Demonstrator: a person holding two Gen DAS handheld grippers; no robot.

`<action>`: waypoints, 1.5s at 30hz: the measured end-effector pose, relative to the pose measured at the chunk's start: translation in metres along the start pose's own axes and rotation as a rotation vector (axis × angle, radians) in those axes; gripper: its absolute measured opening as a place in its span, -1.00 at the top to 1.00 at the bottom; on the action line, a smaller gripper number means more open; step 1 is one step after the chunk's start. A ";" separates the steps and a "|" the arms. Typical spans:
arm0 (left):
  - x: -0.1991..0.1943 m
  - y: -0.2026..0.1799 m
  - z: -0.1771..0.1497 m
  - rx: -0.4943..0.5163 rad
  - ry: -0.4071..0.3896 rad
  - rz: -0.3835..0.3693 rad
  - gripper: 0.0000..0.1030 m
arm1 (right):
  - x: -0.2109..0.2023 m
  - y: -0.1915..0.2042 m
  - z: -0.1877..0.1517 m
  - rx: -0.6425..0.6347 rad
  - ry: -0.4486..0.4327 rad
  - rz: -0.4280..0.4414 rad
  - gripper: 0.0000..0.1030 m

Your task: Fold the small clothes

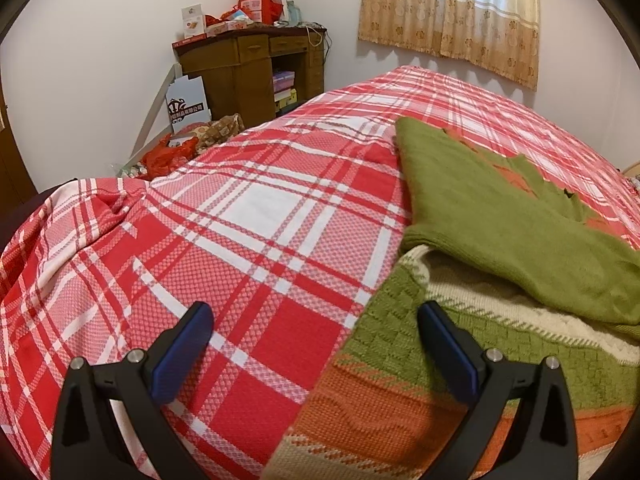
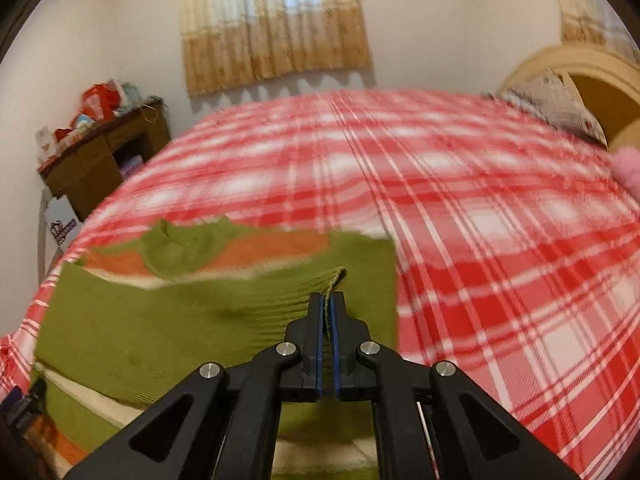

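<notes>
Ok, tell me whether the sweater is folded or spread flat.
Partly folded: the sweater has a green flap doubled over its striped body, its edge pinched in the right hand-held gripper.

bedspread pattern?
Red, pink and white plaid bedspread; sharpest in the left wrist view.

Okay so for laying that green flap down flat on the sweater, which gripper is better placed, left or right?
Right. The right gripper is already pinching the green flap's edge; the left gripper hovers open over the bedspread, holding nothing.
</notes>
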State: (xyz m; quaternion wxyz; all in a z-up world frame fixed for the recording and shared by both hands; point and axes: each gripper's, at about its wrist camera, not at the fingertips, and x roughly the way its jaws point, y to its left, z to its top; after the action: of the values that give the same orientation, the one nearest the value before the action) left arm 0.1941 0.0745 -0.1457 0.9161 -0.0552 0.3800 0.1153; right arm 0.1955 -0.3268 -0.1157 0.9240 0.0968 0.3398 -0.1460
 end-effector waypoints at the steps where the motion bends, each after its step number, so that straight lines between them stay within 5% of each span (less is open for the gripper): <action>1: 0.000 0.000 0.000 -0.001 0.000 -0.001 -1.00 | 0.003 -0.006 -0.003 0.010 0.016 -0.022 0.93; 4: 0.000 0.000 0.000 -0.001 -0.002 -0.002 -1.00 | 0.005 -0.041 -0.015 0.075 0.060 -0.174 0.93; 6: 0.000 0.001 0.000 -0.002 -0.002 -0.003 -1.00 | -0.004 -0.067 -0.020 0.171 0.064 -0.201 0.93; 11: -0.009 -0.003 0.003 0.023 -0.005 0.025 -1.00 | -0.033 -0.068 -0.017 0.169 -0.003 -0.114 0.93; 18: -0.043 -0.035 0.030 0.132 -0.182 0.047 -1.00 | -0.024 0.000 0.000 0.014 0.001 0.052 0.93; 22: -0.011 -0.037 0.049 0.080 -0.105 0.073 -1.00 | -0.003 0.032 0.000 -0.065 0.041 0.095 0.93; 26: 0.029 -0.040 0.044 0.117 0.014 0.143 -1.00 | 0.029 0.031 -0.013 -0.112 0.130 0.026 0.93; 31: 0.026 -0.046 0.035 0.159 -0.022 0.167 -1.00 | 0.028 0.013 -0.016 -0.023 0.103 0.113 0.93; 39: -0.002 -0.048 0.027 0.241 -0.039 0.118 -1.00 | 0.016 0.018 -0.021 -0.073 0.105 0.025 0.93; 41: -0.010 -0.045 0.022 0.248 -0.030 0.089 -1.00 | -0.001 0.020 -0.026 -0.082 0.109 -0.024 0.92; 45: -0.027 -0.043 0.012 0.275 -0.031 0.031 -1.00 | -0.054 0.014 -0.046 -0.137 0.056 0.018 0.92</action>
State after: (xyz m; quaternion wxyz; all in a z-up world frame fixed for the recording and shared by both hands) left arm 0.1948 0.0311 -0.1172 0.9188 0.0786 0.3790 0.0772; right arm 0.1334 -0.2900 -0.1140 0.9200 0.0406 0.3737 -0.1113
